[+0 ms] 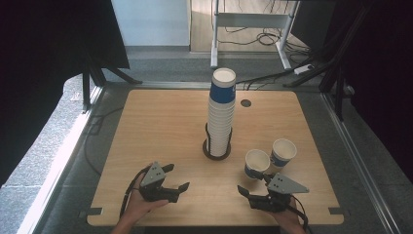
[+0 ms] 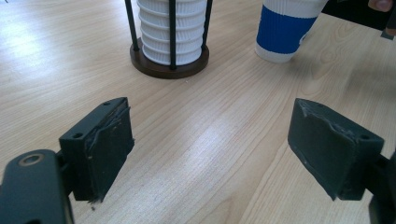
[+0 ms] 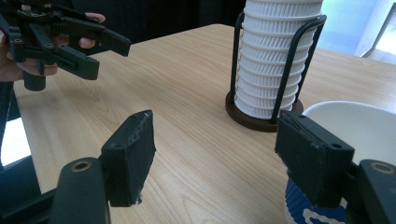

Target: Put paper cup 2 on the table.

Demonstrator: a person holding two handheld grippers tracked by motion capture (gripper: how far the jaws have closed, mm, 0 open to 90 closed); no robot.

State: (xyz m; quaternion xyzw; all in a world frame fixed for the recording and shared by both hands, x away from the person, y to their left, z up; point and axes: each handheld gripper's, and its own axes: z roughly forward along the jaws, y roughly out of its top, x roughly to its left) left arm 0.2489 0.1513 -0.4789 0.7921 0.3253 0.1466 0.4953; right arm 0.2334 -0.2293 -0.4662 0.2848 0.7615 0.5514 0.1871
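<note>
Left tongs (image 1: 181,187), lower left of the high view, stand open over bare table (image 1: 160,122). Right tongs (image 3: 219,154) also stand open, beside a paper cup (image 1: 256,163), holding nothing.

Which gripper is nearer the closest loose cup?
Right. The right gripper sits just below the near cup, almost beside it; the left gripper is far off to the cup's left, past the cup stack.

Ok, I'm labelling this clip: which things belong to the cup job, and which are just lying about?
Job: stack of paper cups, wire cup holder, near blue-banded cup, far blue-banded cup.
Lying about: cable grommet in the table, power strip, floor cables, white desk frame.
</note>
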